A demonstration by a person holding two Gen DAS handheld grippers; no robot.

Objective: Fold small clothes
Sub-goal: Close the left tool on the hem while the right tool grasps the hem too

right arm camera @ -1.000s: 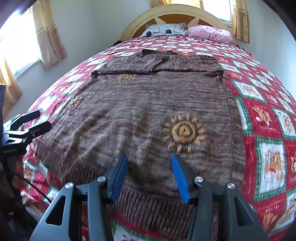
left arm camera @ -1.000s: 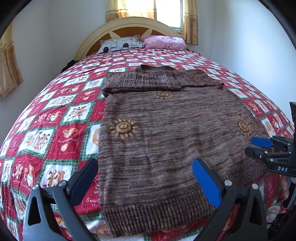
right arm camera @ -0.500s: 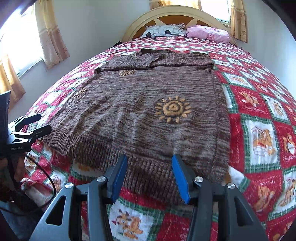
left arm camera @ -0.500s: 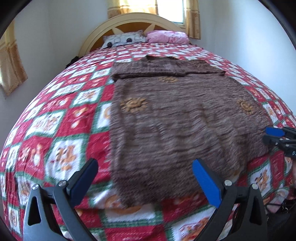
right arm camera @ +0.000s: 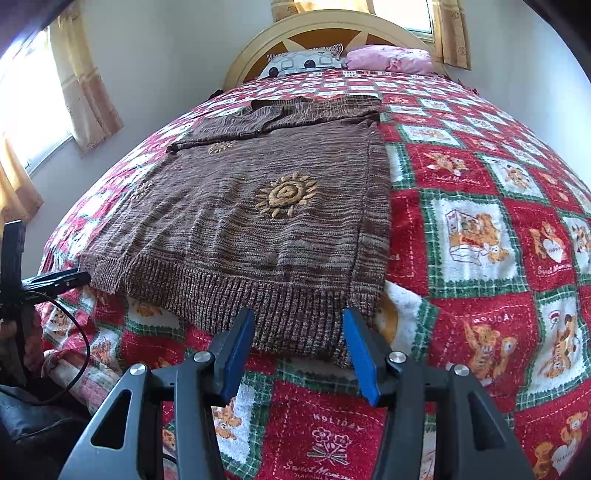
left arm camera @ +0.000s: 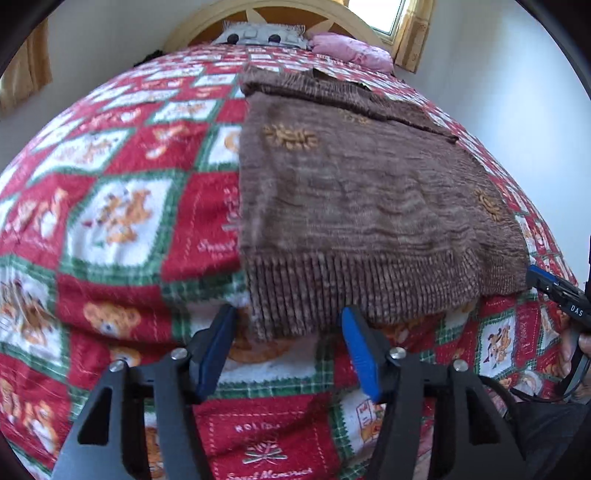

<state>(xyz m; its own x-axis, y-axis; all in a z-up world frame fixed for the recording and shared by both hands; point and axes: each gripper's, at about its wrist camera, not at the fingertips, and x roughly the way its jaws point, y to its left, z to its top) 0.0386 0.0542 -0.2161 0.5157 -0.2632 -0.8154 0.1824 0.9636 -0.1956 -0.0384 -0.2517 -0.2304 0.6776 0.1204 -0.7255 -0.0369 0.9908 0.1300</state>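
The quilt [right arm camera: 461, 236] is showing "HOLIDAY" and "Sweet Memories". The sweater [right arm camera: 258, 221] is lying flat on it, below the headboard [right arm camera: 325, 33]. The left gripper [left arm camera: 286, 347] has just been closing; nothing is between. The right gripper [right arm camera: 295, 347] is standing open at the hem.

Home bedroom: quilted bed [right arm camera: 461, 229]; pillows [right arm camera: 306, 62]; headboard [right arm camera: 325, 26]; curtained window [right arm camera: 88, 81].

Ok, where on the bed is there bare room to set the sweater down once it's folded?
Bare quilt runs wide right of the brown sweater, up to the pillows. A matching bare stretch lies on its left side. The near strip below the hem is crowded: left gripper and right gripper both hover there, open.
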